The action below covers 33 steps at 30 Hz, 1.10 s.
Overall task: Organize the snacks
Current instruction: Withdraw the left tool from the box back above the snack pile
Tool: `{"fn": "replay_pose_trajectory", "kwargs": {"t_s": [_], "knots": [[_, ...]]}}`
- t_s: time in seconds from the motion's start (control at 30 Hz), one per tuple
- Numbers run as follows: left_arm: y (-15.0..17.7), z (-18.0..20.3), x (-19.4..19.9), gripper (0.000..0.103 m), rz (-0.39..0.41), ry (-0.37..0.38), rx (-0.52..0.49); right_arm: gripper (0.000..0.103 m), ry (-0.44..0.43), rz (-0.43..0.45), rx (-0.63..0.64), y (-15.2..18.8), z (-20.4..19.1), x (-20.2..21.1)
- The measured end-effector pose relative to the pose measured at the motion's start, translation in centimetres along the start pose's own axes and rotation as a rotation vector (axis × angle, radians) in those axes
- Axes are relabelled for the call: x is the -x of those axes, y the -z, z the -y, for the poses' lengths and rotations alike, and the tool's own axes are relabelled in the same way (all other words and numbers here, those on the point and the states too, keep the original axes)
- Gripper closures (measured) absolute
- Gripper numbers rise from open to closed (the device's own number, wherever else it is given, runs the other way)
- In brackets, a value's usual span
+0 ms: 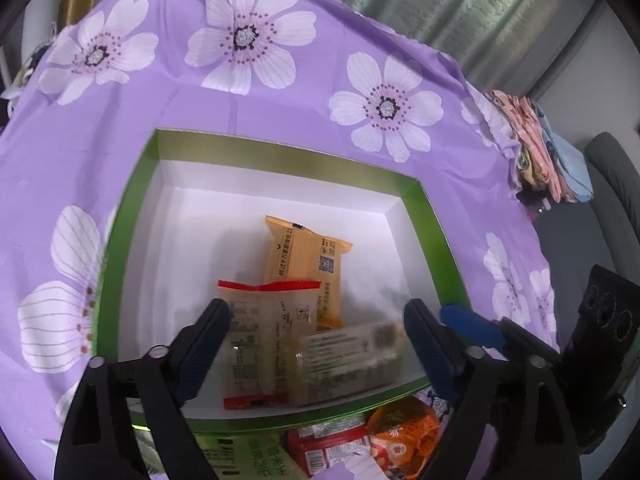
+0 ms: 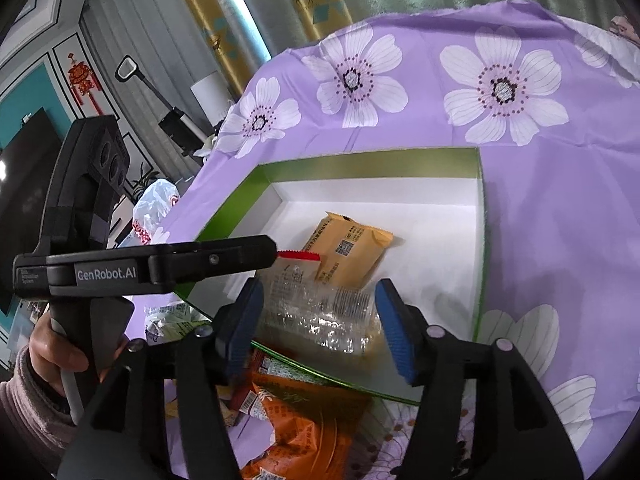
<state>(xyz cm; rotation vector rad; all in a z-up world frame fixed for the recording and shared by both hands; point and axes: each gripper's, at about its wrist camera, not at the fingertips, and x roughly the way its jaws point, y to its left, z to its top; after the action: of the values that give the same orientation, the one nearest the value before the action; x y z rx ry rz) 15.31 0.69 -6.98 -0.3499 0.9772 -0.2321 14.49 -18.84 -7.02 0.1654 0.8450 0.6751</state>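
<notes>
Snacks lay in the green box [image 1: 434, 236]; both the left tongs [image 1: 316, 344] and right tongs [image 2: 318, 326] stood wide, holding nothing. Best lift straight out, clear of the packets.

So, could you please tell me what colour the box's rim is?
Green, with a white inside; the box shows best in the left wrist view.

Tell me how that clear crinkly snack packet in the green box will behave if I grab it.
The clear packet looks like thin, shiny, wrinkled film, so it is probably floppy and a bit slippery. It likely weighs little, and should crumple rather than roll.
</notes>
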Motion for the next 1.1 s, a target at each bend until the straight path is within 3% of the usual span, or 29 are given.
{"fn": "replay_pose_trajectory", "kwargs": {"t_s": [0.2,0.27,0.4,0.53,1.1], "knots": [[0.7,0.2,1.8,0.006,0.041,-0.061,-0.035,0.040,0.006,0.013,-0.017,0.8,0.0,1.5],[1.2,0.5,2.7,0.006,0.059,-0.088,-0.055,0.029,0.011,0.020,-0.018,1.1,-0.1,2.1],[2.0,1.1,4.3,0.003,0.090,-0.117,-0.083,0.029,0.015,0.034,-0.017,1.7,-0.8,3.4],[3.3,1.9,6.1,0.001,0.127,-0.133,-0.106,0.013,0.053,0.051,0.016,2.4,-2.0,4.8],[8.5,4.7,11.8,0.001,0.208,-0.168,-0.162,0.009,0.052,0.054,0.114,5.9,-6.9,9.0]]}}
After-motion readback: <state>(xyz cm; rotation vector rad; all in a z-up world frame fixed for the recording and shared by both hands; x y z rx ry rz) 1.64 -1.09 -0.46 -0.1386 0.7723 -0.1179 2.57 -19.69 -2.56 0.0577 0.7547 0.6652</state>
